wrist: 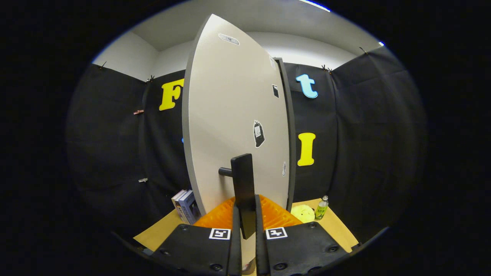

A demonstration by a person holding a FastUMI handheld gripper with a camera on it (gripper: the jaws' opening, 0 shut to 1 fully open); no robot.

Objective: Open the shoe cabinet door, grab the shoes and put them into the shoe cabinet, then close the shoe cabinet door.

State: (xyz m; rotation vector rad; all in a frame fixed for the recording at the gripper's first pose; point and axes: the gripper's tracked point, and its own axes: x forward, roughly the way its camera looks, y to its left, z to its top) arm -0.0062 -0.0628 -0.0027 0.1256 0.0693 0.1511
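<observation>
Gripper view puts the cabinet door's handle right between my two fingers, a dark upright bar standing off the door on a short peg, and my gripper is clamped on its lower part, both fingers pressed against its sides. The shoe cabinet door rises straight ahead of me, a pale panel seen at an angle, its far edge meeting a dark cabinet frame beyond the fingers to my right; whether it is swinging open or closing I cannot tell from here. To do this step well, I judge I should hold the clamp firm and low on the bar and follow the door's arc about its hinge instead of hauling straight, so the bar does not twist out of my fingers. I count one handle and one door. I see no shoes to count from this angle. Further out, on the tan table beyond my fingers, there is one orange ribbed mat, one pale yellow disc and one bottle off to my right, and a small stack of books to my left.
</observation>
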